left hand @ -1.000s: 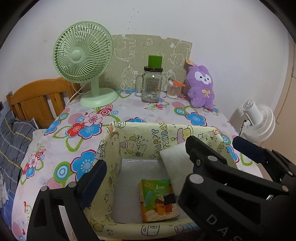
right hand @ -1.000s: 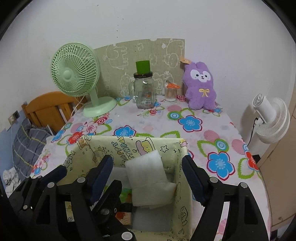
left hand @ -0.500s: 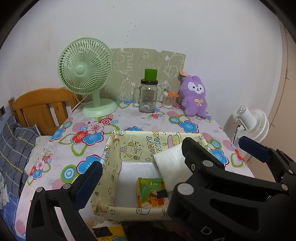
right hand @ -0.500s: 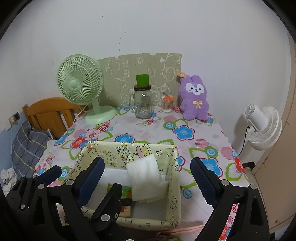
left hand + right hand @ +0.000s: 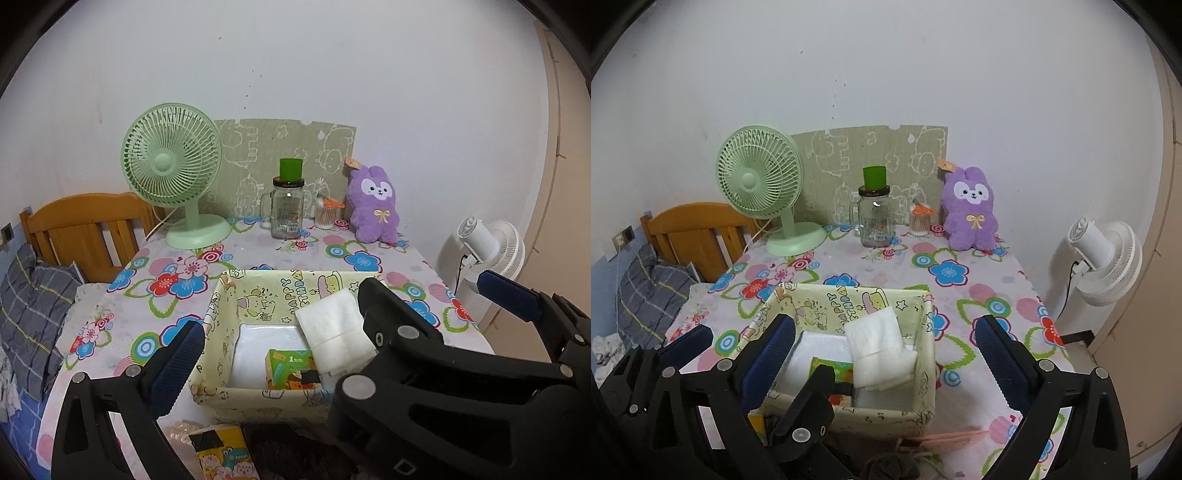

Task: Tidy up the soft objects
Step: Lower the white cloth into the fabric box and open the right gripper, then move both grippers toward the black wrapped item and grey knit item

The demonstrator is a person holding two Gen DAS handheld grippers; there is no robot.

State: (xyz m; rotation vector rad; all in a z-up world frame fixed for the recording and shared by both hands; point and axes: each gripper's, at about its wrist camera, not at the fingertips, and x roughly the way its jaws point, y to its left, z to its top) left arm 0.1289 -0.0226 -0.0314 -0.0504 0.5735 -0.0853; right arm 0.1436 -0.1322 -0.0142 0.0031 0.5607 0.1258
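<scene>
Right wrist view: white folded cloth leans inside the yellow fabric bin; right hand-held gripper, jaws just opening, and left hand-held gripper both gape wide, empty.

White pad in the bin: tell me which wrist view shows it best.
Right wrist view. The white pad shows whole there, leaning on the bin's right wall. In the left wrist view, the right hand-held gripper hides the pad's right edge.
</scene>
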